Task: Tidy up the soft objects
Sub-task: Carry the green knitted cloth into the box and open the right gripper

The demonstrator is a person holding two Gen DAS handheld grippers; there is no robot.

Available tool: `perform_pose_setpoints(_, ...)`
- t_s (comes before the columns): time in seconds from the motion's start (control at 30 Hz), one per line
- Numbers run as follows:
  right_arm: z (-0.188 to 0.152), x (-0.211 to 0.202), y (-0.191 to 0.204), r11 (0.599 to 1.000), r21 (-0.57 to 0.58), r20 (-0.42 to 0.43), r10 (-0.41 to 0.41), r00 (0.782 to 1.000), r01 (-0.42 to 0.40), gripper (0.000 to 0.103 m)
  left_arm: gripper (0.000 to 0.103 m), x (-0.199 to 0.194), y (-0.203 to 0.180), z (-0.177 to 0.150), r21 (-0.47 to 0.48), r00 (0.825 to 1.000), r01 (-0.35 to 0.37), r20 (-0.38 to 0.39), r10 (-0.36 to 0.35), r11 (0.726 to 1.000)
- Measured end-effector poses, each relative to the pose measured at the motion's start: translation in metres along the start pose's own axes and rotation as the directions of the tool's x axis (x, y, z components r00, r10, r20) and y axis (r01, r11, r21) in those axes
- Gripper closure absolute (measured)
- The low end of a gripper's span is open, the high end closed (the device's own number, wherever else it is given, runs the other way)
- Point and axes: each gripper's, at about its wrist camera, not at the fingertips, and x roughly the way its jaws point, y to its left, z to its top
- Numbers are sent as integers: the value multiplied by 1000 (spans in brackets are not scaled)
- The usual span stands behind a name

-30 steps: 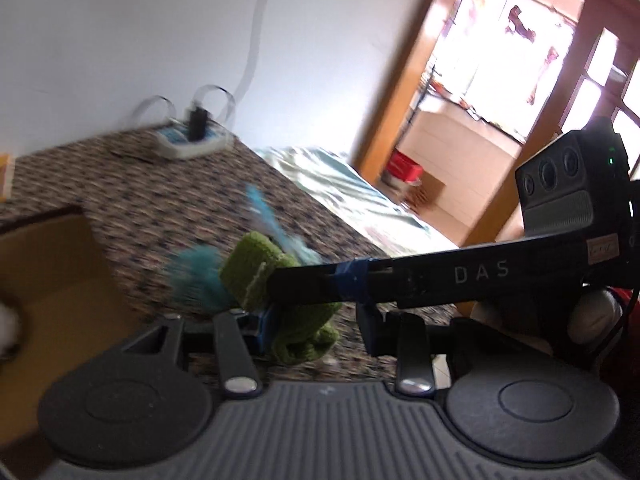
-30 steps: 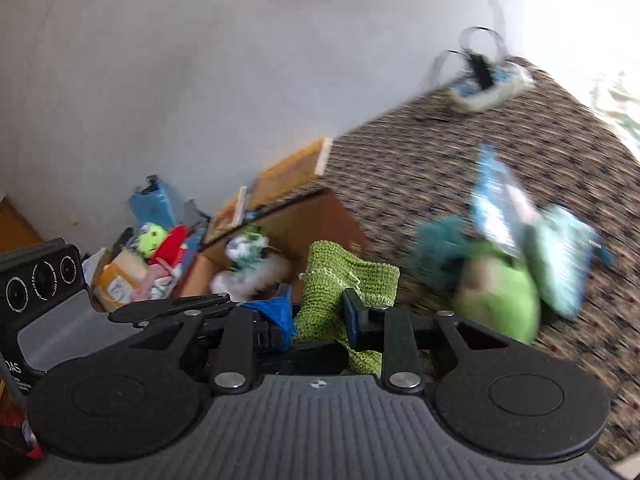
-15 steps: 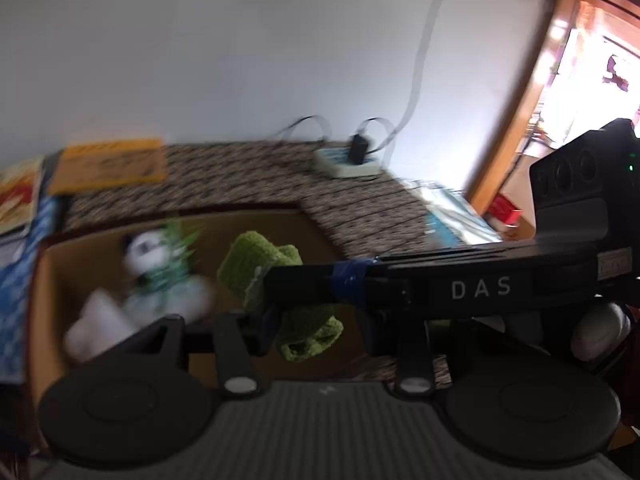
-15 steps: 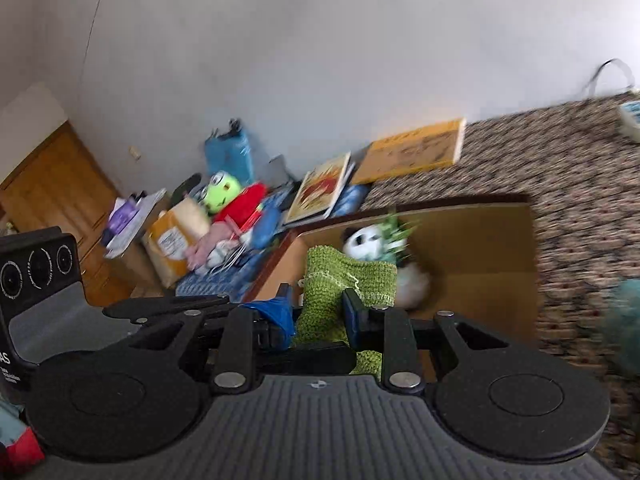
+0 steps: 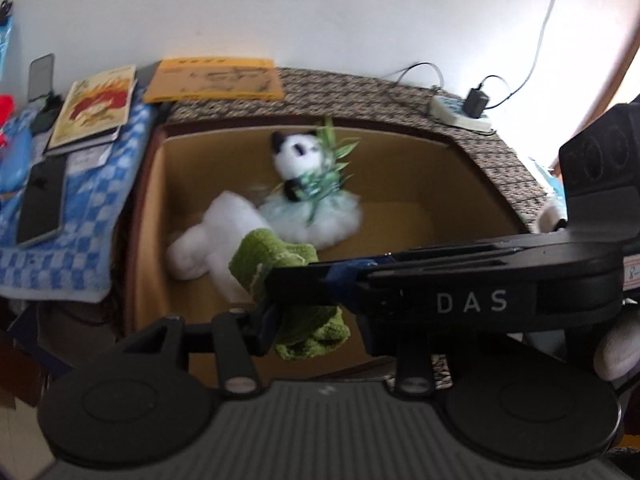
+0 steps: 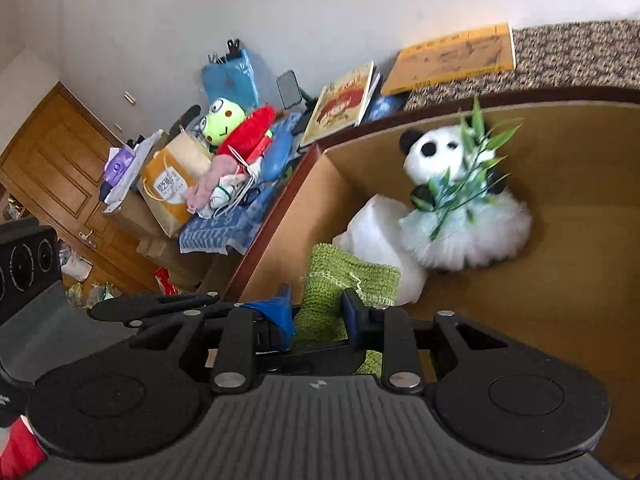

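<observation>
Both grippers, right and left, have jaws clenched on green knitted cloth, held over brown cardboard box, panda plush at 1 o'clock. Cloth looks light, floppy; pinch bunched middle.

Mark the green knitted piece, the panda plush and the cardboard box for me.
Green knitted piece (image 6: pixel 340 276), right wrist view, upper ribbed part.
White panda plush (image 6: pixel 436 152), right wrist view, face.
Brown cardboard box (image 5: pixel 472 184), left wrist view, inner right wall.

A plain white wall backs a speckled surface; a wooden door stands left, daylight from the right
</observation>
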Motion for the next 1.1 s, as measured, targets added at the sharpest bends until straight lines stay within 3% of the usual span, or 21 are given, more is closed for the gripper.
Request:
perform_pose_setpoints(0.03,0,3,1,1000,5,-5,-1,1000,1,92,65,1,2,0,-2,1000,-11,-7,11,1000)
perform_pose_setpoints(0.17,-2,16,5,1000,28,-34,-7,999,8,89,39,4,7,-2,17,997,-70,-18,70,997)
perform_pose_setpoints(0.47,-3,22,0,996,85,-44,1,999,3,89,37,1,10,-4,43,994,-104,-11,104,994)
perform_pose_setpoints(0.73,-5,3,-8,994,102,4,-31,1000,30,89,32,-1,-6,4,75,993,-115,12,115,990)
perform_pose_setpoints(1.1,-9,-33,-16,979,80,120,-194,974,185,89,31,12,-32,13,99,985,-171,-4,172,980)
